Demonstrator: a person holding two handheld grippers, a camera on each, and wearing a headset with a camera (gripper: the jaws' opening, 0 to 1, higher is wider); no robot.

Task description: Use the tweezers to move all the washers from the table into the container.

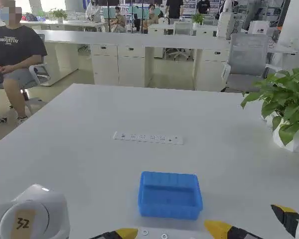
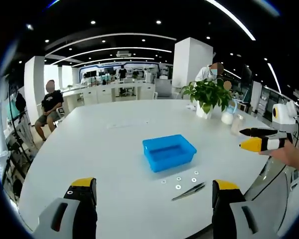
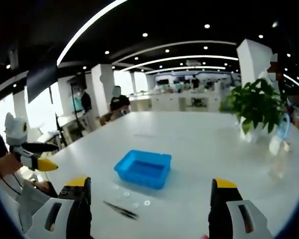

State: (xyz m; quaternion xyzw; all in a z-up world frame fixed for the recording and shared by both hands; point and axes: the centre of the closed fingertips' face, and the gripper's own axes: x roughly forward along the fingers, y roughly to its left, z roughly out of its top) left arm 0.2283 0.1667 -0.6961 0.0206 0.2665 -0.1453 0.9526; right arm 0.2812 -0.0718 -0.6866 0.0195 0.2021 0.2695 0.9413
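Your left tool (image 2: 153, 185) and right tool (image 3: 149, 182) hover with jaws spread wide and empty, since nothing is picked up yet. The tweezers (image 2: 188, 191) lie on the worktop (image 2: 89, 159) just beside the washers (image 2: 178, 187), which sit scattered near the blue container (image 2: 168, 151).

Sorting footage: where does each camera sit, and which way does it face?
Head view: on the headset, looking down across the table at the blue container; yellow tool tips at bottom.
Left gripper view: on the left tool, facing the container past its open jaws.
Right gripper view: on the right tool, likewise.
Both gripper views share container, tweezers, washers.
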